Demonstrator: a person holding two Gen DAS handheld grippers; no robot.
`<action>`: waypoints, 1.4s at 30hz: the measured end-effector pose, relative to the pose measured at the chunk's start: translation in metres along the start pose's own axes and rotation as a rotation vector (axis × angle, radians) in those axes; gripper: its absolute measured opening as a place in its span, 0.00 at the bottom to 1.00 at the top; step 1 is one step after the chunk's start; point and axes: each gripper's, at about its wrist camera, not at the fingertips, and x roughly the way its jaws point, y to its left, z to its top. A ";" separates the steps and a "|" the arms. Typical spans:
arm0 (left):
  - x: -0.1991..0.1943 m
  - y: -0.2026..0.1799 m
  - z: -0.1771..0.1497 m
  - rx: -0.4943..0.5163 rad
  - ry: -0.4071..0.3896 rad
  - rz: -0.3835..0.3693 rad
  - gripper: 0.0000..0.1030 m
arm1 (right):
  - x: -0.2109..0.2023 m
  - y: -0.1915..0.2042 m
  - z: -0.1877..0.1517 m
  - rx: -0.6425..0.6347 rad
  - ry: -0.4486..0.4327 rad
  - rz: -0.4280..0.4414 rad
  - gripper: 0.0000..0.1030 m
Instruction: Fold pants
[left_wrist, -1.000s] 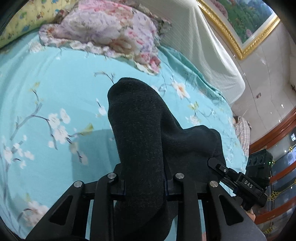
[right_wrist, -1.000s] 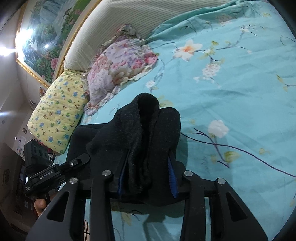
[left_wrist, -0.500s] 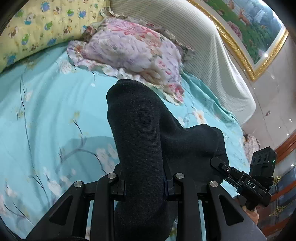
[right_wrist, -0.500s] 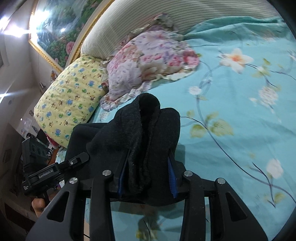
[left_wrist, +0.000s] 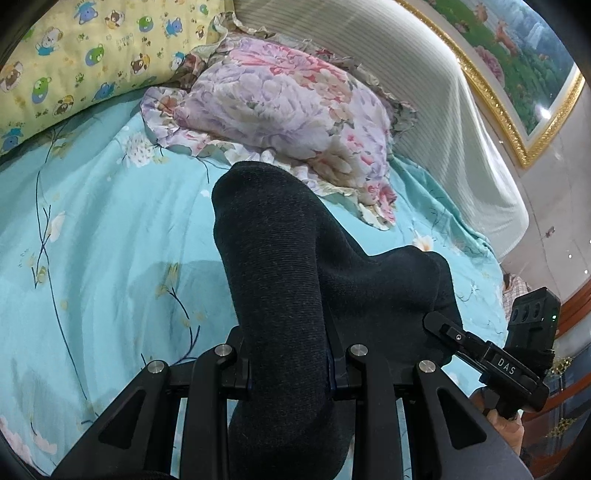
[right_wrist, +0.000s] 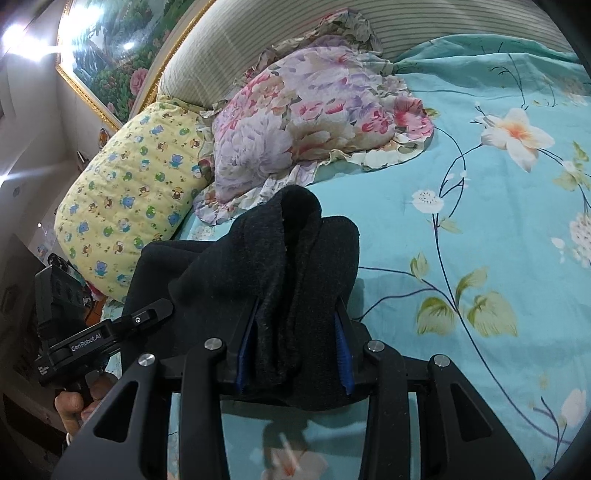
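A: My left gripper (left_wrist: 288, 369) is clamped on a thick fold of the dark grey pants (left_wrist: 280, 280); the cloth bulges up between the jaws and fills the gap from pad to pad.

B: And the other one?

A: My right gripper (right_wrist: 295, 354) holds a bunched part of the same pants (right_wrist: 291, 266) too, pressed between its blue pads (right_wrist: 341, 350). From each camera I see the opposite gripper off to the side, with the cloth stretching from one across to the other.

B: Are the pants lying on anything?

A: They hang above the bed. Below them I see a turquoise bedspread (left_wrist: 110, 240) printed with branches and white blossoms (right_wrist: 517, 136), and the cloth throws a shadow onto it. Whether a lower edge touches the spread, I cannot tell.

B: What is farther out?

A: Just past the raised fold lies a frilled floral pillow (left_wrist: 280, 110). Beside it, touching it, sits a yellow pillow (right_wrist: 136, 192) with small cartoon bears. Behind both rises a headboard under a pale striped cover (left_wrist: 406, 85), and above that hangs a landscape painting in a gold frame (left_wrist: 517, 59). At the lower left of the right camera's view, fingers (right_wrist: 74, 404) wrap the left gripper's handle.
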 end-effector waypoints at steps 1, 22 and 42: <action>0.001 0.000 -0.001 -0.001 0.002 0.002 0.26 | 0.003 -0.001 0.001 0.000 0.003 -0.002 0.38; 0.027 0.034 -0.012 -0.022 0.017 0.060 0.69 | 0.027 -0.028 -0.005 -0.005 0.021 -0.051 0.50; -0.004 0.014 -0.028 0.031 -0.020 0.108 0.75 | -0.001 0.000 -0.008 -0.099 -0.034 -0.068 0.69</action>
